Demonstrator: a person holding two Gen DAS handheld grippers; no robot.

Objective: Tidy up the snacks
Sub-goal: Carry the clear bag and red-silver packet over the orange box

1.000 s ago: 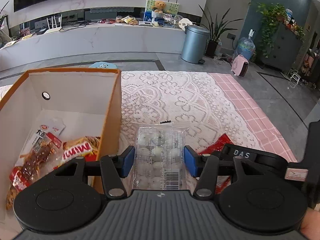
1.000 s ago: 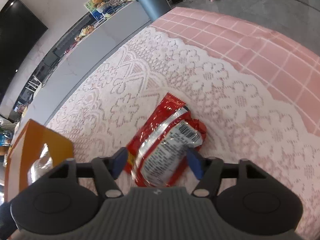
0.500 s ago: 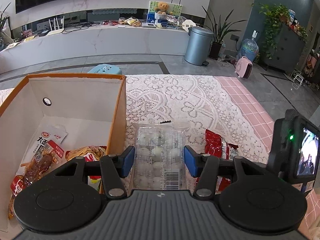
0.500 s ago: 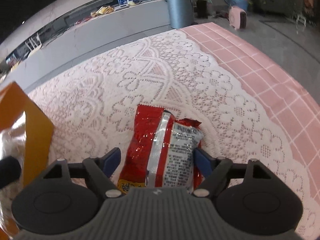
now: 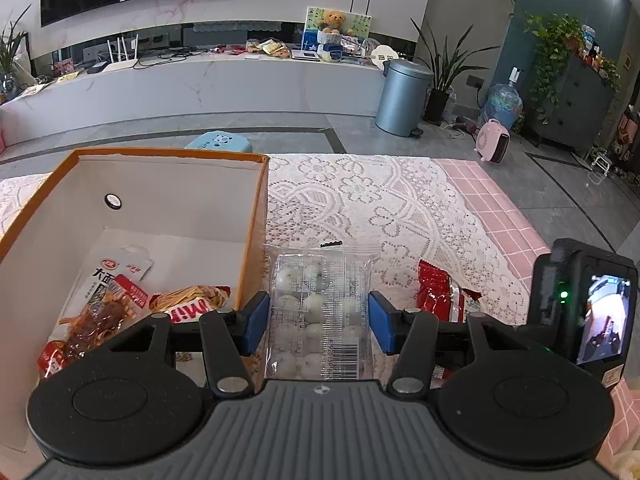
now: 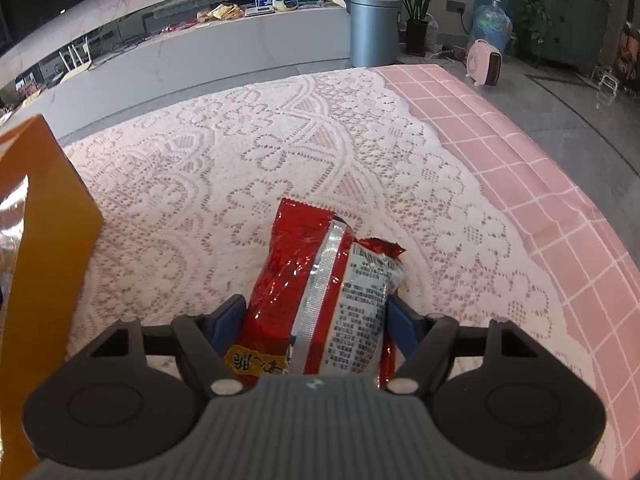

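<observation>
My left gripper [image 5: 318,316] is shut on a clear packet of white round sweets [image 5: 320,280], holding it just right of the orange box [image 5: 256,216]. The box holds several snack packets [image 5: 104,308]. A red and silver snack packet [image 6: 308,256] lies on the lace cloth, seam side up. My right gripper [image 6: 316,316] straddles its near end with the jaws closing, and the blue pads meet its two sides. The same red packet [image 5: 434,292] shows in the left wrist view, with the right gripper's camera body [image 5: 584,304] beside it.
The orange box's side wall [image 6: 52,200] stands to the left of the red packet. White lace cloth [image 6: 280,152] covers the table over a pink checked cloth [image 6: 540,184], whose edge falls away on the right. Beyond lie a grey bin [image 5: 404,96] and a long white counter.
The right wrist view has rolled upright and the right gripper has slid onto the red packet; its pads, earlier clear of the sides, now meet them. The left gripper keeps its grip.
</observation>
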